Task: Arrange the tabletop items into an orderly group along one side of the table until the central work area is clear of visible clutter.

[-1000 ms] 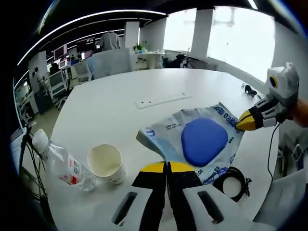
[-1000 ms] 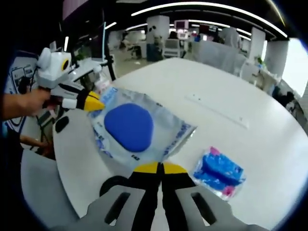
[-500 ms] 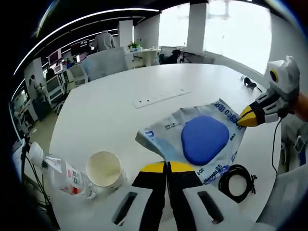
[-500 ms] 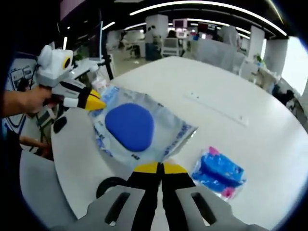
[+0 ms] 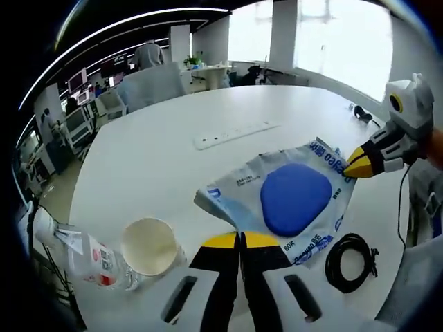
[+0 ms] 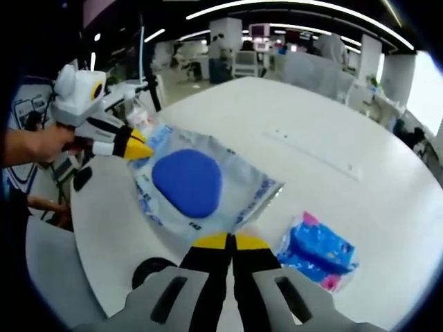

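A clear printed plastic bag (image 5: pixel 243 188) with a flat blue pad (image 5: pixel 294 199) inside is spread just over the white table (image 5: pixel 159 166). My left gripper (image 5: pixel 240 238) is shut on the bag's near edge. My right gripper (image 5: pixel 348 168) comes in from the right, shut on the opposite corner. In the right gripper view the same bag (image 6: pixel 243 194) stretches from my right gripper (image 6: pixel 223 241) at the bottom to my left gripper (image 6: pixel 144 149) at the left. A hand holds that left gripper.
A paper cup (image 5: pixel 149 247) and a lying water bottle (image 5: pixel 86 254) sit near the table's edge at lower left. A black cable coil (image 5: pixel 351 254) lies at lower right. A white power strip (image 5: pixel 232 135) lies farther out. A blue packet (image 6: pixel 317 249) rests right of the bag.
Both grippers keep their hold on the bag. Both views have shifted slightly; the cup and bottle have slid lower left in the left gripper view.
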{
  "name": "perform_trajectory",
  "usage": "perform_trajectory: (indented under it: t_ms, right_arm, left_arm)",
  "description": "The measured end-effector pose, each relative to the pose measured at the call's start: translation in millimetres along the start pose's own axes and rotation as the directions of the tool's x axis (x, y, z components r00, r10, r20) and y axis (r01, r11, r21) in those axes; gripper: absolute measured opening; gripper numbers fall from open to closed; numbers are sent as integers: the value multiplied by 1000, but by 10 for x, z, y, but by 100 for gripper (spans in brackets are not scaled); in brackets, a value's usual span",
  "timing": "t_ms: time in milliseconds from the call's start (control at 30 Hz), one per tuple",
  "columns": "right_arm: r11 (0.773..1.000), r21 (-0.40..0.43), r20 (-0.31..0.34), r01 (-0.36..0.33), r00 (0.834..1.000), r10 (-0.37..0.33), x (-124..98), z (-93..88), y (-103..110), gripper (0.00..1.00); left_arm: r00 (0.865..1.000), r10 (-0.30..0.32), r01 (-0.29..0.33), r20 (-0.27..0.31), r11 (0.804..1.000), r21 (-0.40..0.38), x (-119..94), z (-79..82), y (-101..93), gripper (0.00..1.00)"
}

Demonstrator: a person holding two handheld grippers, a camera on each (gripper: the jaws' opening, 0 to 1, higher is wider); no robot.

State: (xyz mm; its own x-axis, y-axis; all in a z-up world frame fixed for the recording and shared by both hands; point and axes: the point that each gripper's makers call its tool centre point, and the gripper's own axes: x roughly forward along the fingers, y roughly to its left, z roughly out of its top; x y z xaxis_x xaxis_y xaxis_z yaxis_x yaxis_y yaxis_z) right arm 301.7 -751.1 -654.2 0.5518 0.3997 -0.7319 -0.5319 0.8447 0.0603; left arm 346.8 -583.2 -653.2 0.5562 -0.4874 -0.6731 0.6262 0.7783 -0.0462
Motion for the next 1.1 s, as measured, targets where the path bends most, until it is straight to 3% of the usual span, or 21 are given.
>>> perform_trajectory:
  t_ms: [1100]
  right_arm:
    - [1000,18,-43,-9,999,10,404,-193,-149,0]
  left_arm:
    - [999,29,-27,-27,997,69,417,-156,104,0]
